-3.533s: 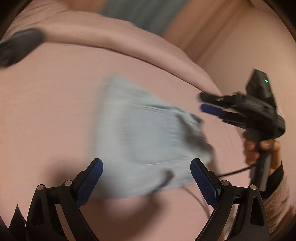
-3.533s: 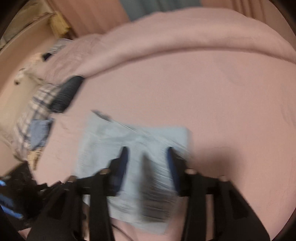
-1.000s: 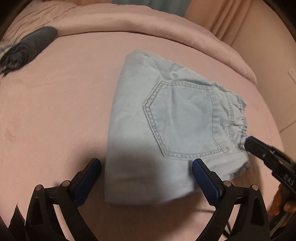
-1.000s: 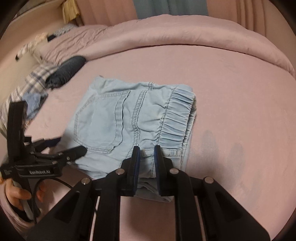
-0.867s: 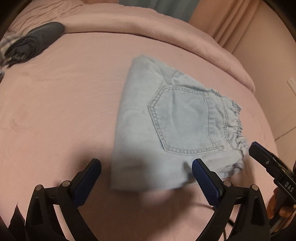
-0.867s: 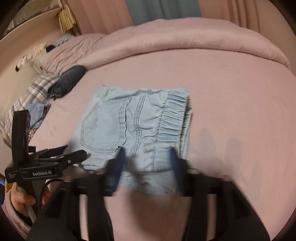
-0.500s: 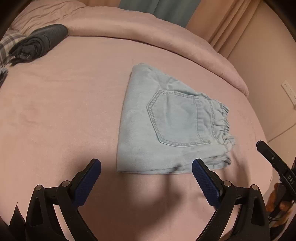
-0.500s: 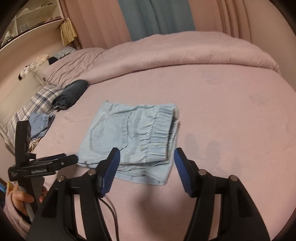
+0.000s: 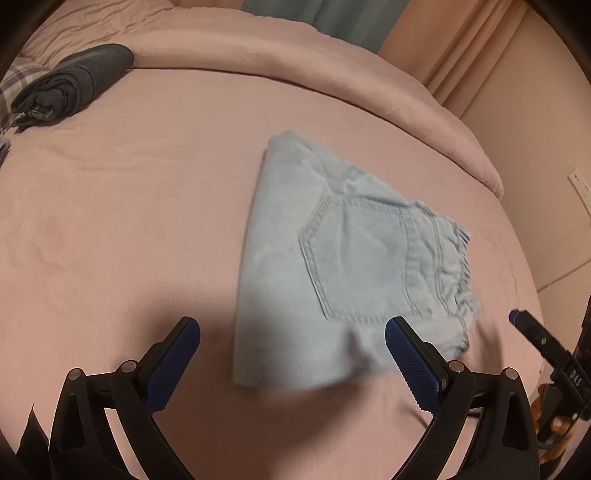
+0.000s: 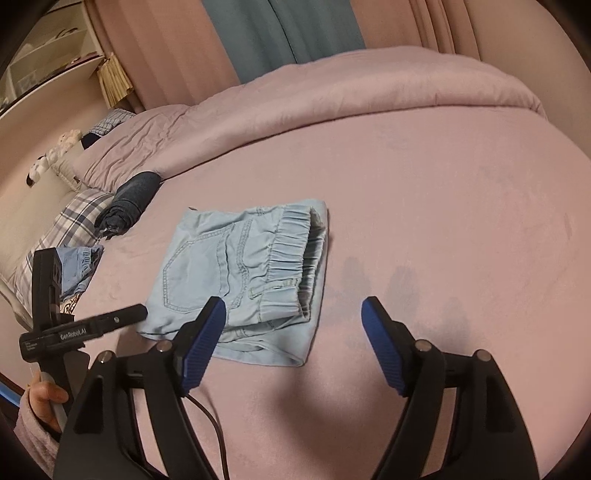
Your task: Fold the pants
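Bed: pink sheet (image 10: pixel 424 206), a pink duvet (image 10: pixel 332 96) bunched along the far edge, curtains (image 10: pixel 280 33) behind.
Pants: light blue pants (image 10: pixel 236 273) folded into a flat packet mid-sheet, back pocket up, waistband to the right.
Left gripper: left gripper (image 9: pixel 291 354) with jaws wide apart, holding nothing, above the packet's near edge.
Right gripper: right gripper (image 10: pixel 293 339) spread wide, empty, clear of the cloth.
Side: dark roll (image 10: pixel 129 203) beside plaid pillow (image 10: pixel 70 225).
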{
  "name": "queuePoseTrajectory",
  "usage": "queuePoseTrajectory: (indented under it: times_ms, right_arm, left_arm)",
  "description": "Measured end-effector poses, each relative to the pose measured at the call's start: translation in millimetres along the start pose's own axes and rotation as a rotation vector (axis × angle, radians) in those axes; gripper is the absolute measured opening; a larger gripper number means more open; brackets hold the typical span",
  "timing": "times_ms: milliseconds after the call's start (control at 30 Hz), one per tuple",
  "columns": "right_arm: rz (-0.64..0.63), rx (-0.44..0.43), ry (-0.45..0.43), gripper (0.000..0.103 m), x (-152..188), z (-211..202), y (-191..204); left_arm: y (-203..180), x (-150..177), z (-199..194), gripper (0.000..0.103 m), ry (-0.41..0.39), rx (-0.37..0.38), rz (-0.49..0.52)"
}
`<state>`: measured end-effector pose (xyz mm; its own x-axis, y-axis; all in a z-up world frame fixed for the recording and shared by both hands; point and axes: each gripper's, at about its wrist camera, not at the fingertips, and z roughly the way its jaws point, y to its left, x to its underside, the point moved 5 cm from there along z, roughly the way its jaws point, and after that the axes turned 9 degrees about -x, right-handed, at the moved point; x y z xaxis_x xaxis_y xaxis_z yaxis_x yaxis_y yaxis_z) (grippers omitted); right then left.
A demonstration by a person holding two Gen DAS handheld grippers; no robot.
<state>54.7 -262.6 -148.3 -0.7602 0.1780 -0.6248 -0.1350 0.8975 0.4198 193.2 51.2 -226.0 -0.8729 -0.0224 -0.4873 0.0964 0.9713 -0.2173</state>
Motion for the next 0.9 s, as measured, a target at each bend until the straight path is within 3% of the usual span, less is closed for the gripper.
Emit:
queuePoseTrajectory:
  times_ms: [233, 433, 700, 900]
  right_arm:
    - [0.041, -0.033, 0.023, 0.077, -0.9, 14.0, -10.2]
    - [0.066, -0.049, 0.053, 0.077, -2.6, 29.3, -14.1]
    - [0.114, -0.036, 0.137, 0.081, 1.5, 58.2, -23.6]
    - [0.144, -0.061, 0.163, 0.089, 4.9, 69.0, -26.6]
  left_arm:
    - [6.2, -15.5, 20.4, 0.1, 0.027, 0.045, -0.024]
    - [2.0, -17.9, 43.3, 0.1, 0.07, 0.04, 0.01]
    - [-6.3, -23.1, 51.4, 0.1, 0.07, 0.033, 0.089]
    - [-14.5, -21.8, 52.8, 0.1, 0.07, 0.06, 0.139]
